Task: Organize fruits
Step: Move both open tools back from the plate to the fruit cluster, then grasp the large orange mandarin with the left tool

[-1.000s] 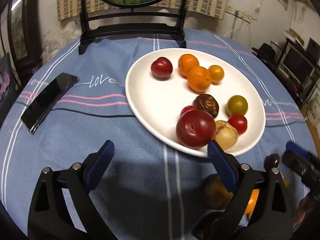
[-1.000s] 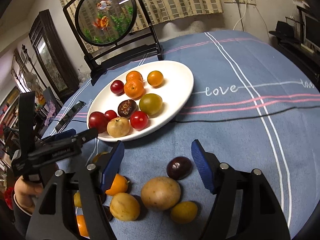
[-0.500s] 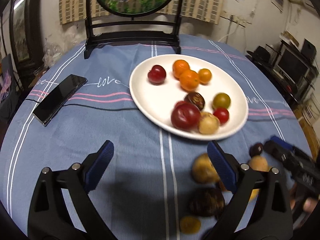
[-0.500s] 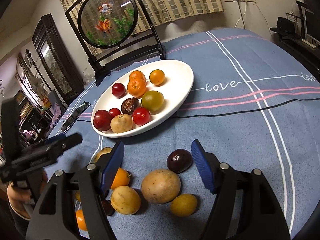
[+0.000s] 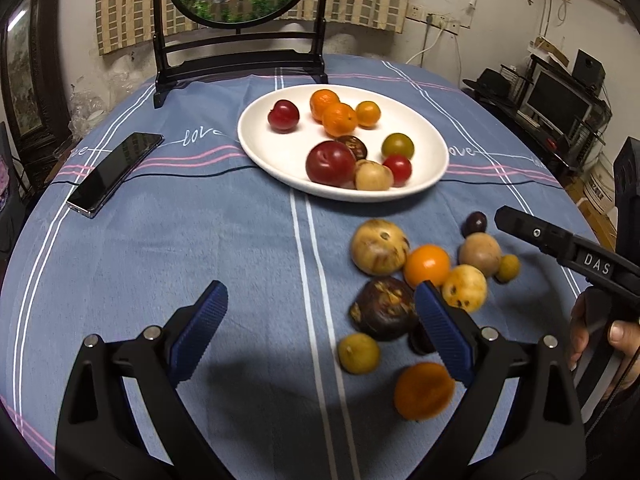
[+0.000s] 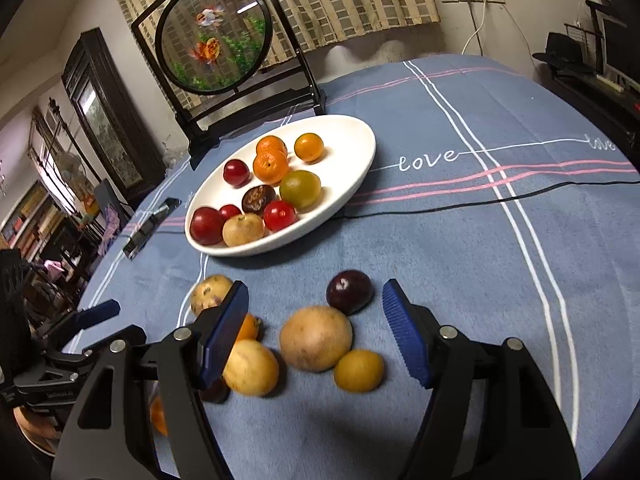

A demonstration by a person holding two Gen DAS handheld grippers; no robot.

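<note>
A white plate on the blue tablecloth holds several fruits: oranges, red plums and a green one. Loose fruits lie in a cluster in front of it: a large tan fruit, a dark plum, an orange and a dark brown fruit. My left gripper is open over bare cloth, left of the cluster. My right gripper is open above the tan fruit, holding nothing.
A black phone lies on the cloth at the left. A framed round goldfish screen stands behind the plate. A thin black cable crosses the cloth. Shelves and monitors stand off to the right.
My left gripper has pulled back from the plate, so the loose fruit cluster has come into its view. My right gripper has crept slightly nearer the loose fruits. Both stay open.
</note>
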